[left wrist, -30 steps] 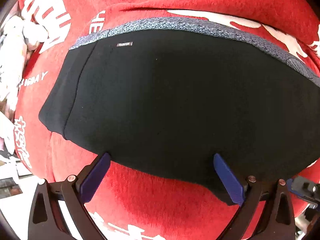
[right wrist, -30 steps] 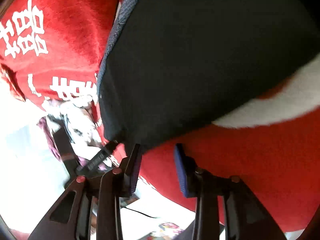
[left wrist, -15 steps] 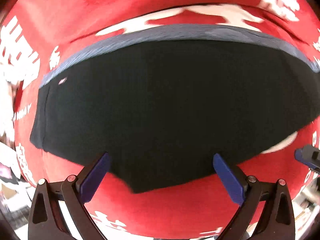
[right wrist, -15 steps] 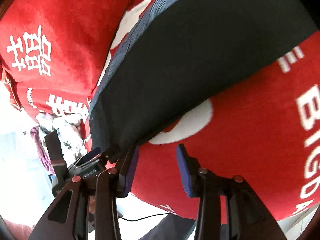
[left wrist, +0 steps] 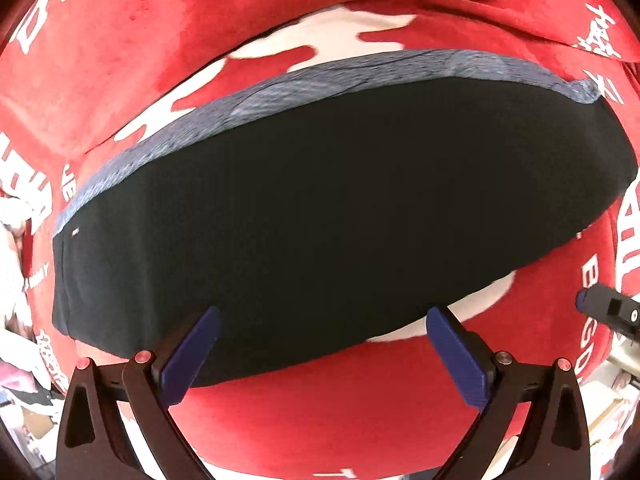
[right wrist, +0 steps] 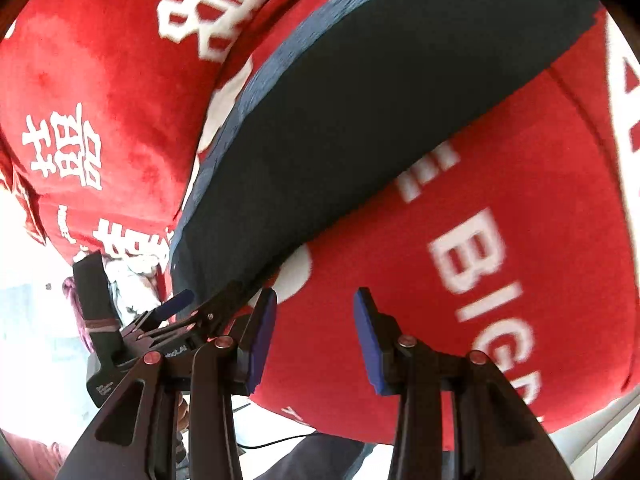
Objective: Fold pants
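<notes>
Pants (left wrist: 320, 208) flat on red blanket (left wrist: 360, 412), just beyond both empty, wide-spread claws (left wrist: 324, 350) (right wrist: 316, 332).

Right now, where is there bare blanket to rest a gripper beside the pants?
Free: red blanket along the near edge of the black pants, and beyond the grey waistband. Crowded: the edge left of the pants, with bunched clothes.

Black fabric pants (left wrist: 320, 216) are edged with a heathered blue-grey waistband (left wrist: 280, 92). The plush red blanket (left wrist: 140, 40) is printed with white characters and lettering. Blue pads (left wrist: 456, 356) are fitted on black gripper fingers.
</notes>
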A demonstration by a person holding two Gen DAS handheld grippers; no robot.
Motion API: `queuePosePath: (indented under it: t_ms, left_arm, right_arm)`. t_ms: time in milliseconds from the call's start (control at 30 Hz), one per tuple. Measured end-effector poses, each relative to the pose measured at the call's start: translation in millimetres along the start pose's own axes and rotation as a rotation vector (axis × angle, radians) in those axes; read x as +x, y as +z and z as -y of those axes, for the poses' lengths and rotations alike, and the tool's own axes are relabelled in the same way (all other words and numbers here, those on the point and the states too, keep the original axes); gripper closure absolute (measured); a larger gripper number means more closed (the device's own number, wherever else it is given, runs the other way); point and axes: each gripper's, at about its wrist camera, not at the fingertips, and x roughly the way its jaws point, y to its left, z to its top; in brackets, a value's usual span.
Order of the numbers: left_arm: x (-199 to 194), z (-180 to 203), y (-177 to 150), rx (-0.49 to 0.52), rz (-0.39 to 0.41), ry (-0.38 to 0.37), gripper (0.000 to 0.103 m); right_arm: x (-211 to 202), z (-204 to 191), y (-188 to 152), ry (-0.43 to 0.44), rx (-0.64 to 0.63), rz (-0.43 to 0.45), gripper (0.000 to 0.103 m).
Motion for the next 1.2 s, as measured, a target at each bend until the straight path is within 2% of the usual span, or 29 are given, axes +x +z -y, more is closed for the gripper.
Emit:
queuePosePath:
  t_ms: [200, 433, 567, 700, 833, 900, 967, 1000, 1033, 1067, 1200]
  left_arm:
    - [-0.8, 27.6, 14.1, 0.032, -0.006, -0.006, 0.000]
    - [-10.6, 64.8, 44.6, 0.048, 0.065, -0.042, 0.000]
    - [-12.2, 86.8, 68.7, 0.025, 0.110, -0.063, 0.000]
    - [-9.5, 107.6, 87.0, -0.012, 0.121, -0.073, 0.000]
    - [-3.1, 116.5, 91.3, -0.009, 0.123, -0.071, 0.000]
    - [-0.7, 120.9, 91.5, 0.001, 0.123, -0.063, 0.000]
    - [-2.6, 127.2, 90.9, 0.003, 0.125, -0.055, 0.000]
    - [-4.1, 127.1, 91.7, -0.002, 0.137, -0.044, 0.000]
    - [-7.5, 125.4, 94.3, -0.015, 0.165, -0.017, 0.000]
    - [-9.1, 122.0, 97.9, -0.028, 0.185, 0.008, 0.000]
    - [-7.1, 103.8, 126.4, -0.131, 0.234, 0.076, 0.000]
  right_arm:
    - [-22.9, 21.3, 19.3, -0.005, 0.030, 0.051, 0.059]
    - [-46.3, 52.1, 36.2, -0.014, 0.084, 0.139, 0.059]
    - [-65.1, 77.0, 46.6, -0.031, 0.126, 0.230, 0.051]
    - [-71.7, 107.5, 61.0, 0.015, 0.194, 0.286, 0.050]
    - [-68.4, 130.4, 79.9, 0.120, 0.250, 0.359, 0.051]
    - [-65.4, 131.5, 90.4, 0.179, 0.258, 0.385, 0.051]
    - [-60.5, 124.9, 104.2, 0.203, 0.258, 0.392, 0.049]
    - [-59.3, 121.7, 109.1, 0.209, 0.260, 0.387, 0.050]
    - [-59.0, 119.0, 112.9, 0.202, 0.261, 0.379, 0.067]
    - [-60.0, 116.2, 115.8, 0.185, 0.255, 0.373, 0.088]
    - [-77.5, 93.2, 113.6, 0.146, 0.146, 0.378, 0.088]
